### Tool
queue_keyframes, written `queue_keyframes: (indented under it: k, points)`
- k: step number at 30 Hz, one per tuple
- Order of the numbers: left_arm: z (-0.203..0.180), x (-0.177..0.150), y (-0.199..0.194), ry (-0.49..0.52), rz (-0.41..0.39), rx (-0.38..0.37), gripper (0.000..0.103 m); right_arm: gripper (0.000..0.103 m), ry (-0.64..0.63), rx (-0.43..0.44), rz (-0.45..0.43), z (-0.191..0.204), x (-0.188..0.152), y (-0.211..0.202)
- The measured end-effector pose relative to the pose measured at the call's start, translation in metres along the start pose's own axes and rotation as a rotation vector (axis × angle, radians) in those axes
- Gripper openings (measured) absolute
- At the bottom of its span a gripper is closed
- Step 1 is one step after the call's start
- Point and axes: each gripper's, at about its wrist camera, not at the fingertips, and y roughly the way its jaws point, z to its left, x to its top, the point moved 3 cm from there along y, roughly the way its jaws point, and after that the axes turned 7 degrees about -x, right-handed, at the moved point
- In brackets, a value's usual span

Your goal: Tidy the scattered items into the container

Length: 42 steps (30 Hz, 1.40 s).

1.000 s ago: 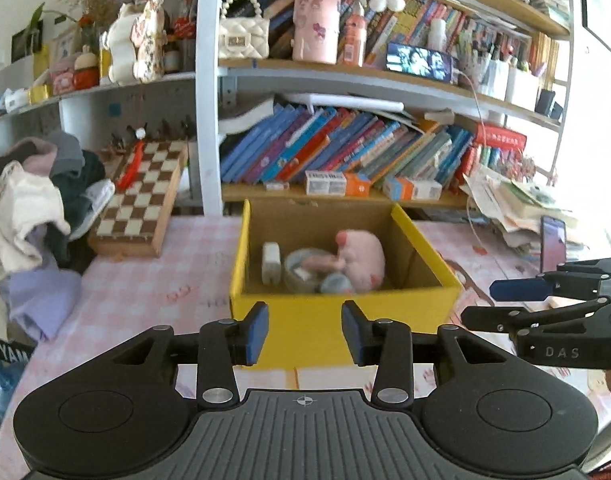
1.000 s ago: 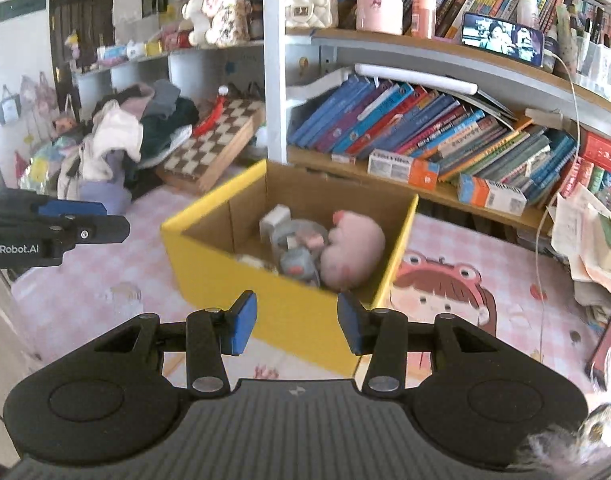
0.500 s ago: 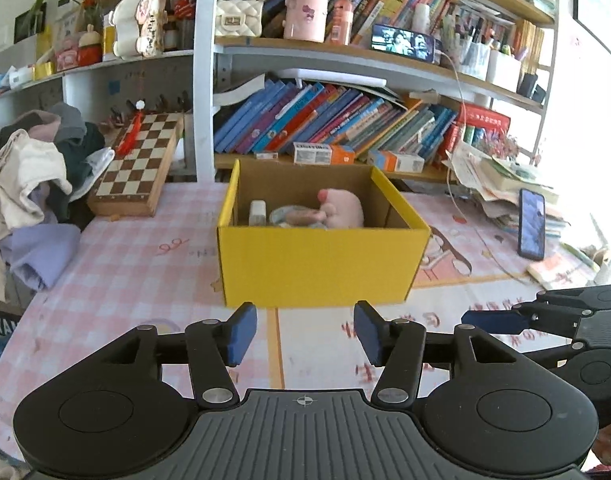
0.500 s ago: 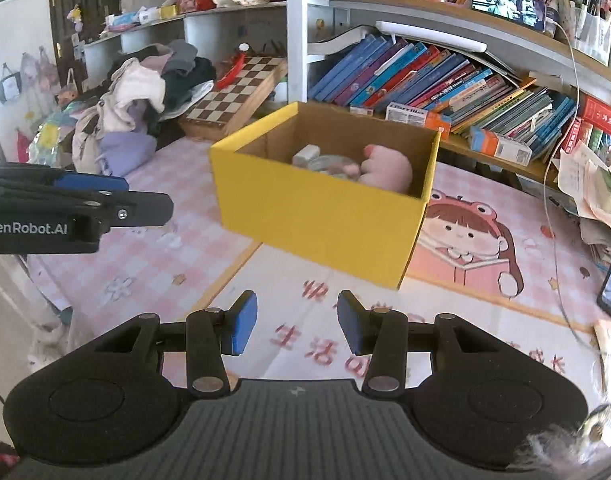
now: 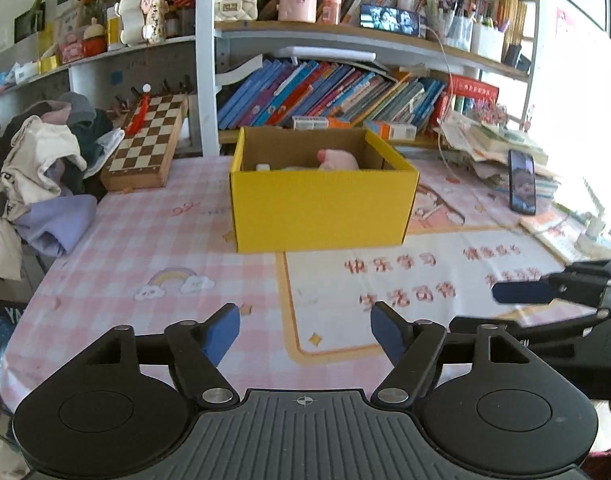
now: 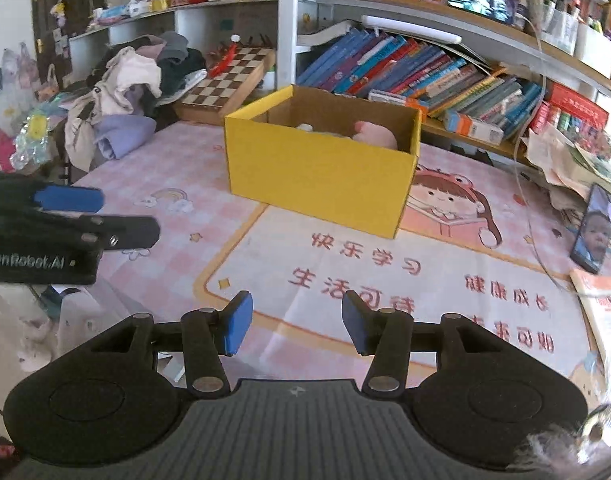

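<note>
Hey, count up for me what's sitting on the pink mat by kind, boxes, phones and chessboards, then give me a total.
Yellow boxes: 1, the yellow box, with a pink plush toy inside.
Phones: 1, the phone, propped upright at the right.
Chessboards: 1, the chessboard, behind the box to the left.
Total: 3.

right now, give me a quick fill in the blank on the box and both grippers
1. The cardboard box is ____ on the outside.
2. The pink plush toy lies ____ the box.
3. The left gripper is open and holds ____.
4. The right gripper has its jaws ____.

Missing words: yellow; inside; nothing; open
</note>
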Motion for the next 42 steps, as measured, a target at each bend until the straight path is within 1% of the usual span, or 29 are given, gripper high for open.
queue_keyframes:
  k: [1,4,5,7,9,12,20,27,29,31,42]
  points:
    - [0.0,-0.002,-0.002,0.005,0.005,0.007,0.078,0.055,0.004,-0.004,0.002,0.001,-0.002,-0.001]
    - [-0.001,-0.008,-0.007,0.021,0.021,0.027,0.085,0.064,0.007,-0.012,0.002,0.006,-0.007,-0.006]
    - [-0.001,-0.01,-0.008,0.026,0.026,0.034,0.086,0.065,0.004,-0.014,0.001,0.008,-0.008,-0.008]
    - [-0.001,-0.014,-0.012,0.037,0.037,0.048,0.088,0.076,-0.001,-0.022,-0.003,0.011,-0.008,-0.01]
    - [-0.002,-0.015,-0.013,0.046,0.041,0.051,0.089,0.078,-0.001,-0.031,-0.004,0.013,-0.009,-0.011]
    - [-0.002,-0.016,-0.013,0.058,0.045,0.049,0.091,0.084,0.007,-0.042,-0.004,0.012,-0.009,-0.012]
    - [-0.002,-0.021,-0.008,0.059,0.063,0.024,0.092,0.087,0.027,-0.075,0.006,0.01,-0.015,-0.015]
    - [0.0,-0.026,-0.014,0.062,0.059,0.039,0.092,0.093,0.034,-0.087,0.012,0.013,-0.019,-0.017]
    - [0.0,-0.028,-0.015,0.062,0.058,0.043,0.094,0.094,0.036,-0.09,0.014,0.014,-0.02,-0.018]
    - [0.001,-0.03,-0.017,0.063,0.057,0.047,0.099,0.095,0.037,-0.093,0.016,0.015,-0.021,-0.019]
    - [0.001,-0.031,-0.02,0.056,0.047,0.022,0.103,0.096,0.041,-0.113,0.013,0.017,-0.024,-0.022]
